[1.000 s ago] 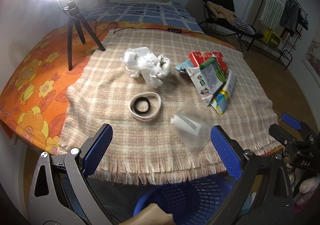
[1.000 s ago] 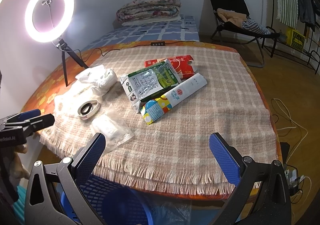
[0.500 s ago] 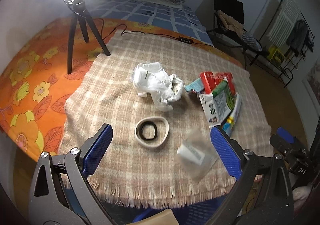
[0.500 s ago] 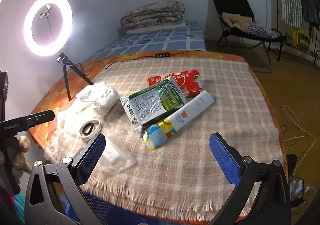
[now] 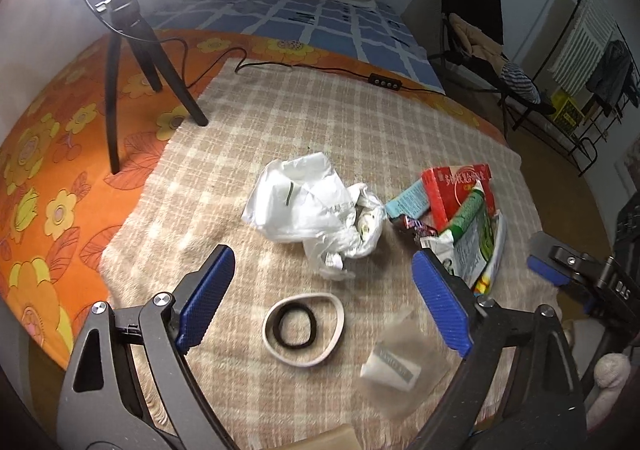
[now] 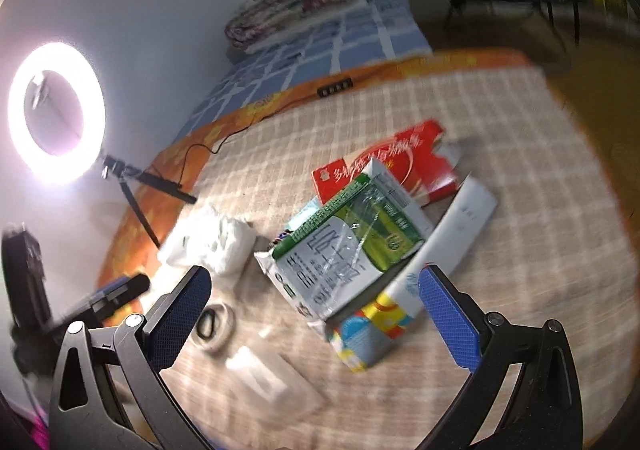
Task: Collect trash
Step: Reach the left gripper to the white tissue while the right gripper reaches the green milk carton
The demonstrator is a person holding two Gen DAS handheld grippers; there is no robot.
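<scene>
Left gripper [image 5: 324, 286] closing, jaws wide, nothing between them, above the tape ring [image 5: 303, 328]; white bag [image 5: 308, 209] lies beyond. Right gripper [image 6: 314, 314] spread wide, empty, green packet [image 6: 352, 246] just ahead, red box [image 6: 400, 161] behind it.

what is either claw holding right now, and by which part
Nothing is held. The left claw is closing with only air between its fingers, above the white ring; the right claw hangs open over the green-and-white packet.

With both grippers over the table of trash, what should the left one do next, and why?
Probably lower the left gripper onto the white ring just beyond its fingertips: its jaws are closing with nothing between them yet, and the ring lies flat on the checked cloth, apart from the other litter.
</scene>
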